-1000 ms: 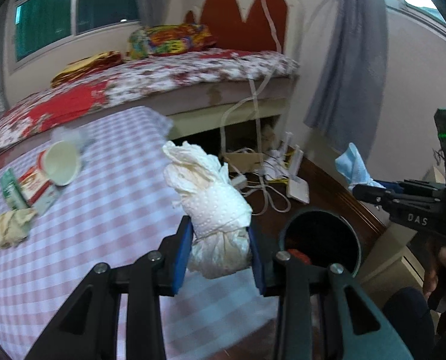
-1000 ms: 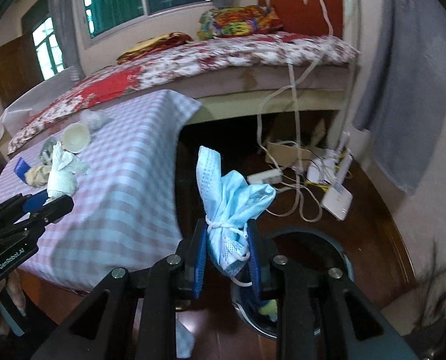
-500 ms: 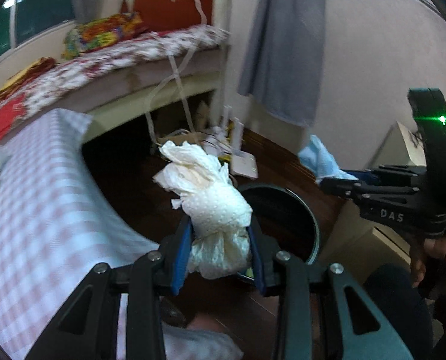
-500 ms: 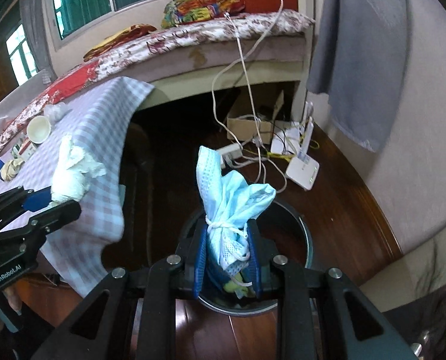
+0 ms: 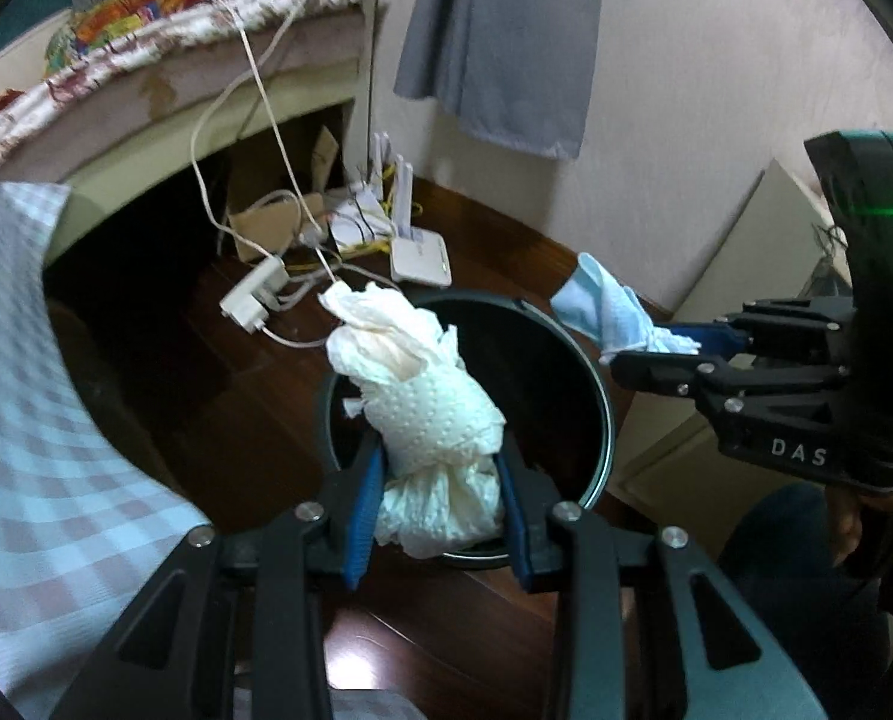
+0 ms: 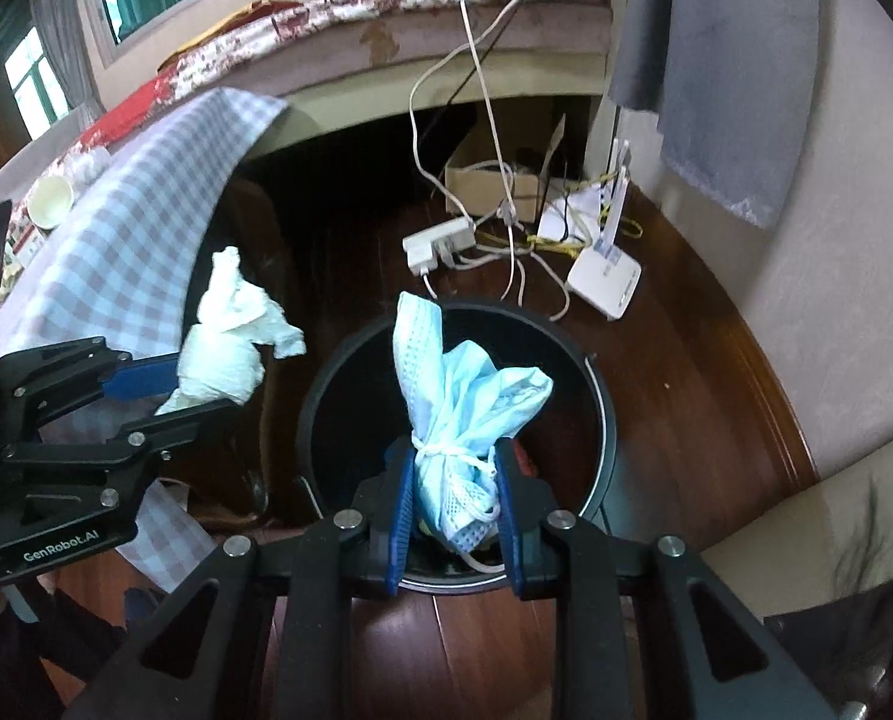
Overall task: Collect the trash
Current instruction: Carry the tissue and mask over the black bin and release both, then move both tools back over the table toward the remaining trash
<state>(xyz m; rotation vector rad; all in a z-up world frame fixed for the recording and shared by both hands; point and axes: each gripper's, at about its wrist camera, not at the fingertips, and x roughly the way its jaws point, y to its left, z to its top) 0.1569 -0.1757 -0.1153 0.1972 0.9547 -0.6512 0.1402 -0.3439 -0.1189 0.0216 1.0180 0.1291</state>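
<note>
My left gripper (image 5: 440, 480) is shut on a crumpled white paper towel (image 5: 428, 402) and holds it over the near rim of a round black trash bin (image 5: 572, 354) on the floor. My right gripper (image 6: 454, 483) is shut on a bunched blue face mask (image 6: 464, 384) and holds it above the same bin (image 6: 590, 378). The right gripper (image 5: 656, 351) with the mask (image 5: 602, 312) also shows in the left wrist view, at the bin's right rim. The left gripper (image 6: 170, 390) with the towel (image 6: 230, 330) shows in the right wrist view, left of the bin.
A table with a checked cloth (image 5: 32, 420) stands left of the bin, with a paper cup (image 6: 50, 207) on it. A power strip (image 6: 437, 246), cables, a white router (image 6: 605, 276) and a cardboard box (image 6: 494, 174) lie beyond the bin. A bed (image 6: 386, 18) is behind.
Both grippers have swung from the table side toward the bin and lowered. The bin now lies right under the towel and the mask. Both still hold their trash.
</note>
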